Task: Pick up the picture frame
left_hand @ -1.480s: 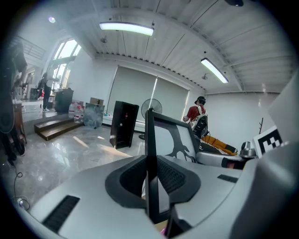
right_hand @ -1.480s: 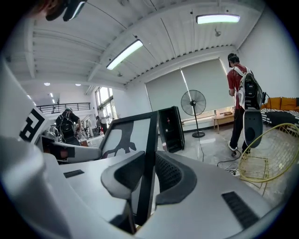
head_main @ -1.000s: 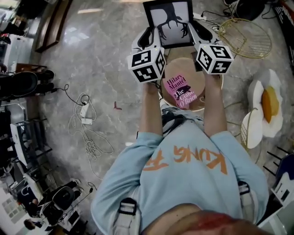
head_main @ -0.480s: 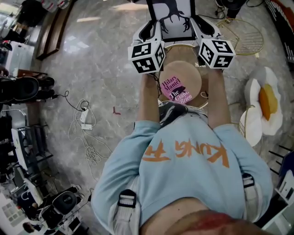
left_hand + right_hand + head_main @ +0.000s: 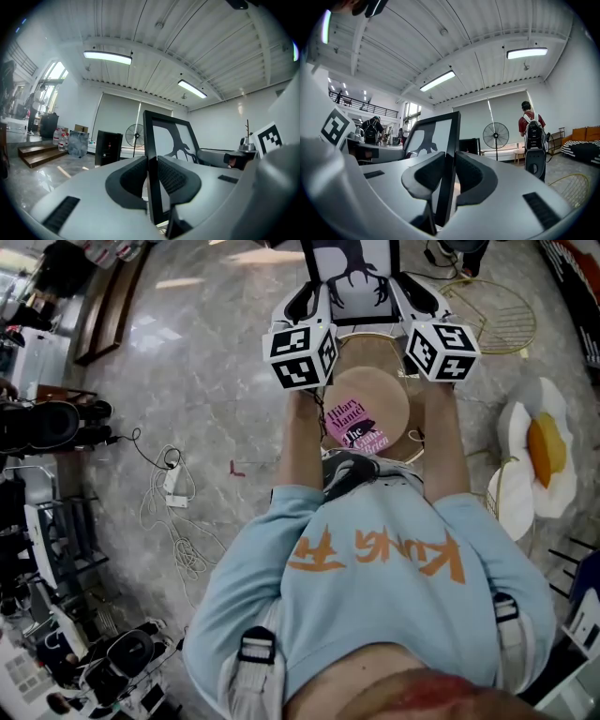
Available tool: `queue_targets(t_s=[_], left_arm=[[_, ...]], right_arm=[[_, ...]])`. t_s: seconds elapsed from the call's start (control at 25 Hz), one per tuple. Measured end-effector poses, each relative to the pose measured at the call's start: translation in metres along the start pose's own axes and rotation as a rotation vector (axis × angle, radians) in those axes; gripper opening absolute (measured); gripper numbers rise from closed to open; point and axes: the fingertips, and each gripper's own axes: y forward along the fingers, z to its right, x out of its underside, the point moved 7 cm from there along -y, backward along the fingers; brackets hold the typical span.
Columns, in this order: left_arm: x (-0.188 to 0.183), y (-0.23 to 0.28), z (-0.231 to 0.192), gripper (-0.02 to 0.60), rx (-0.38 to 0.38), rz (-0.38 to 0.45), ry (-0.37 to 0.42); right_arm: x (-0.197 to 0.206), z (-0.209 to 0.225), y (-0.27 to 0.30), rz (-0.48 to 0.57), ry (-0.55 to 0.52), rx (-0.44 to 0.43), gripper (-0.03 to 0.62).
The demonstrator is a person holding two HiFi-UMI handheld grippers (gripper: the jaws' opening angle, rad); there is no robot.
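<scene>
Holding the picture frame (image 5: 349,282) in the air beyond a small round table (image 5: 386,390), the left gripper (image 5: 305,306) clamps one side edge and the right gripper (image 5: 419,298) the other. The pick-up looks nearly complete; the next move calls for even, steady pressure from both. The frame's top is cut off in the head view.

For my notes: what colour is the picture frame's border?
The picture frame border is black; best in the left gripper view.
</scene>
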Motion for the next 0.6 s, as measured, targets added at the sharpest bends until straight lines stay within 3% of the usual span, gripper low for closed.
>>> queue_targets(t_s=[0.6], left_arm=[[0.0, 0.018, 0.007, 0.081, 0.011, -0.005, 0.002]], right_arm=[[0.0, 0.018, 0.005, -0.001, 0.002, 0.009, 0.071]])
